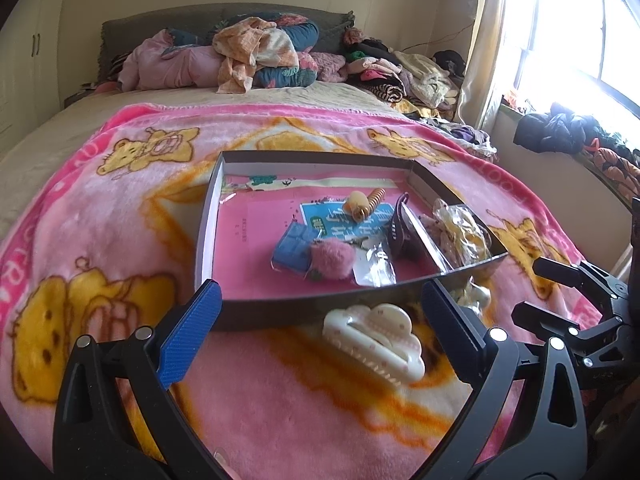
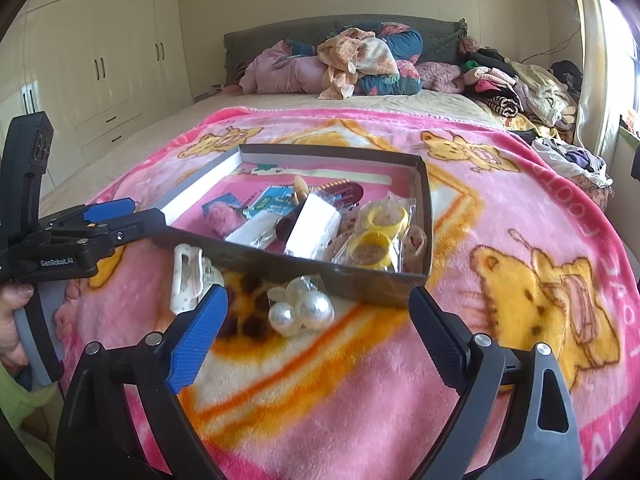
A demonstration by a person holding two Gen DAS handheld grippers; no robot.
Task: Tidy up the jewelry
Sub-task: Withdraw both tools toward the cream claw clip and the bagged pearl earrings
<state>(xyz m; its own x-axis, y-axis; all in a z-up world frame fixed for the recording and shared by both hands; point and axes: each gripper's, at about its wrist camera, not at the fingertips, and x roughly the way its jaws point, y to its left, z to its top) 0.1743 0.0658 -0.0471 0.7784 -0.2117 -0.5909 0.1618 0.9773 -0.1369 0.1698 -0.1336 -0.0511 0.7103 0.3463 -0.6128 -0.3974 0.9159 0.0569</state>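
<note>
A shallow dark cardboard box [image 1: 304, 304] [image 2: 360, 284] lies on the pink blanket and holds several hair clips, a pink pompom [image 1: 332, 260], yellow rings in a bag [image 2: 380, 240] and packets. A cream hair claw clip [image 1: 376, 340] [image 2: 186, 276] lies on the blanket in front of the box. My left gripper [image 1: 320, 312] is open, its fingers either side of the clip. A small bag of pearl earrings [image 2: 300, 308] lies by the box's near wall. My right gripper [image 2: 316, 320] is open around the pearls, just above them.
The left gripper shows at the left of the right wrist view [image 2: 100, 224]; the right gripper shows at the right of the left wrist view [image 1: 580, 300]. Piled clothes and bedding [image 1: 260, 52] lie at the bed's head. A wardrobe [image 2: 100, 48] stands left.
</note>
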